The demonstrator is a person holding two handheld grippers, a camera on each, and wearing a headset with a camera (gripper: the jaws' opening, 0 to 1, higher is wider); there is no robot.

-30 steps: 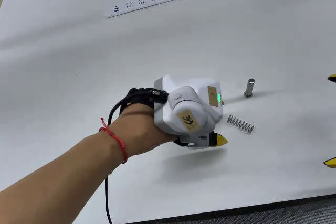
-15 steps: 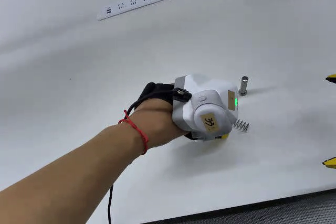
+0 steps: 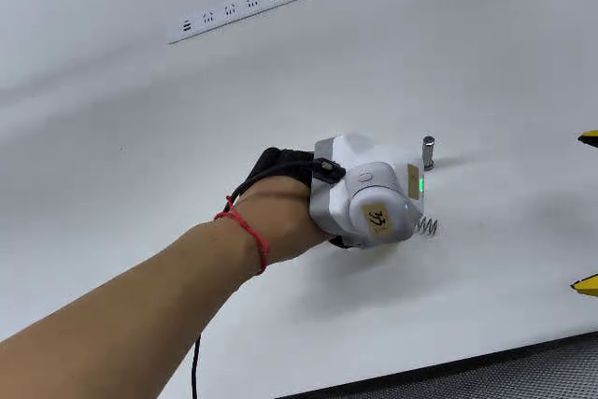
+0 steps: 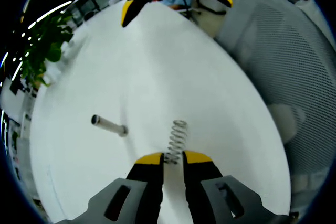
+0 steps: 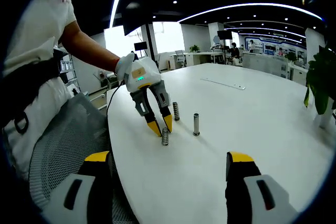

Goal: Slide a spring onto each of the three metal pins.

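Left gripper view: left gripper has its jaws nearly together, and they look to be pinching the near end of the spring. The spring lies flat on the table, the rest of it sticking out ahead of the tips. The pin stands near it, off to one side, not touching. Step in hand, as I read it: get the spring up and over that pin. The grip is at the very end, so the free length will likely droop or swing. Lift slow and roll the wrist until the coil axis is vertical, open end down. Line the bore up over the pin top first, then lower straight; any tilt and a coil catches on the pin's edge. Don't squeeze harder, since a crushed coil won't pass. The pin looks free-standing, so a side knock could tip it. Right gripper view: right gripper has its jaws spread wide, holding nothing, well apart from the work; it could steady the pin if needed. A second pin behind looks ribbed, probably already carrying a spring, but it's too small to be sure.
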